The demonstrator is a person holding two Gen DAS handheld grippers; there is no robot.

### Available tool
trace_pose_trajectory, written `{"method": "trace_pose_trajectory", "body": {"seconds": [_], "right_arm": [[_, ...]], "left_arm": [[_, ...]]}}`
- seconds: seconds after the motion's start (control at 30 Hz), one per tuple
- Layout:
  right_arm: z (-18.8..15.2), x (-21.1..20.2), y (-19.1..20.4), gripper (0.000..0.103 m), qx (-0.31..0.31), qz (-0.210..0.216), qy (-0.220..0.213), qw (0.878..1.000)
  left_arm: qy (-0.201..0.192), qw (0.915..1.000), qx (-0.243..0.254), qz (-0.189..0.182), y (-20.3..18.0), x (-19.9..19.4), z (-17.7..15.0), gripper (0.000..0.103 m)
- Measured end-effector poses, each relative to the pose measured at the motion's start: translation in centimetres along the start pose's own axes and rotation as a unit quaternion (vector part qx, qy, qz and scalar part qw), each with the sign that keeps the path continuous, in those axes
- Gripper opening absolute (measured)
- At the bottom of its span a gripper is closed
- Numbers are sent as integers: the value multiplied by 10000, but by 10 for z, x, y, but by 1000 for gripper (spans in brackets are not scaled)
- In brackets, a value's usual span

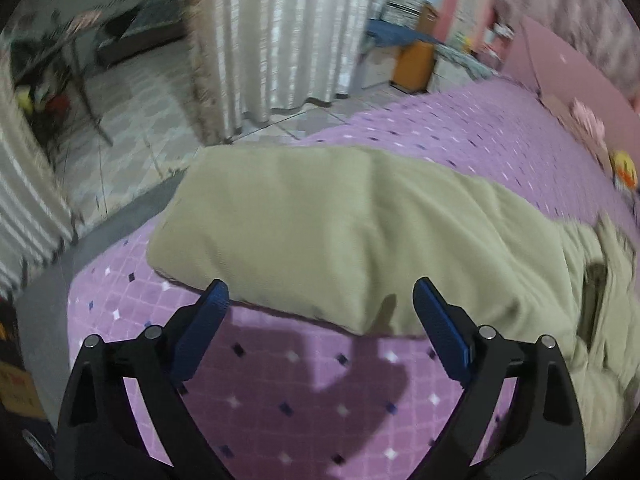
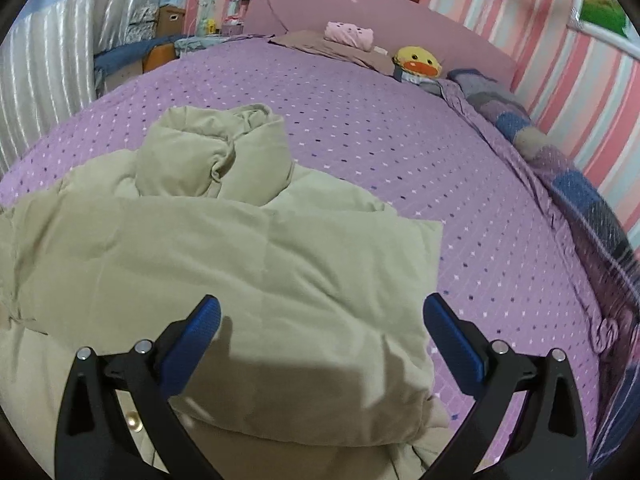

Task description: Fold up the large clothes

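Note:
A large padded beige jacket [image 1: 340, 236] lies on a purple patterned bedspread [image 1: 312, 392]. In the left wrist view its flat folded end is ahead of my left gripper [image 1: 322, 292], which is open and empty just short of the jacket's near edge. In the right wrist view the jacket [image 2: 224, 264] lies folded over, with its bunched hood [image 2: 212, 156] at the far side. My right gripper [image 2: 322, 308] is open and empty, hovering above the jacket's near right part. A brass snap [image 2: 134, 420] shows low left.
The bedspread [image 2: 400, 140] stretches to a pink headboard [image 2: 360, 12]. A pink pillow [image 2: 348, 34], a yellow duck toy [image 2: 418, 62] and a patchwork blanket [image 2: 560, 168] lie along the far and right sides. White curtains [image 1: 288, 32] and tiled floor [image 1: 132, 112] lie past the bed's left edge.

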State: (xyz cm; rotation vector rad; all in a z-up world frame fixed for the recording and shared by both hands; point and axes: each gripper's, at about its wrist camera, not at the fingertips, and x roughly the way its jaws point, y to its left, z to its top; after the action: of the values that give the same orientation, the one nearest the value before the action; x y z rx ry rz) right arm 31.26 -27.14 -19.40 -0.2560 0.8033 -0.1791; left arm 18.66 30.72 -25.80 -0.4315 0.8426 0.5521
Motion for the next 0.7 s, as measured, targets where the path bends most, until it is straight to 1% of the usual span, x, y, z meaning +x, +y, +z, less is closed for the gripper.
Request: {"method": "trace_pose_trajectory", "body": {"seconds": [0.07,0.13,0.17,0.2,0.33,0.37,0.4,0.43,0.5,0.57,0.7], "right_arm": [[2,2,9,101,-247,-99,-36,9996],[4,3,15,101,-429,-208,-126,9988],[5,3,17,101,-480,-213,-136,9985],[6,5,19,101,-523,-187,-127,9984],[10,11,18,101,-535,-93,-126,9984],[11,11,16,101,-528,-49,-119,9985],[11,12,14,101,-521,0,-117,9986],[11,14,11,101,-506,84,-100,9986],[10,16,6,101,-465,178,-86,9987],[10,18,-3,101,-333,332,-65,9989],[10,20,-28,101,108,720,47,9973]], "left_arm": [[45,9994,-337,34,17,11,9,91],[103,9984,-555,44,28,22,17,89],[152,9979,-619,56,31,29,21,83],[218,9977,-631,75,32,37,24,79],[423,9971,-617,117,30,61,28,74],[449,9973,-559,140,28,66,29,69],[500,9978,-429,120,23,71,31,57],[547,9980,-324,70,18,71,33,49],[601,9981,-98,72,7,72,41,21],[577,9983,123,29,-6,67,55,10],[342,9985,267,-346,-27,44,83,7]]}}
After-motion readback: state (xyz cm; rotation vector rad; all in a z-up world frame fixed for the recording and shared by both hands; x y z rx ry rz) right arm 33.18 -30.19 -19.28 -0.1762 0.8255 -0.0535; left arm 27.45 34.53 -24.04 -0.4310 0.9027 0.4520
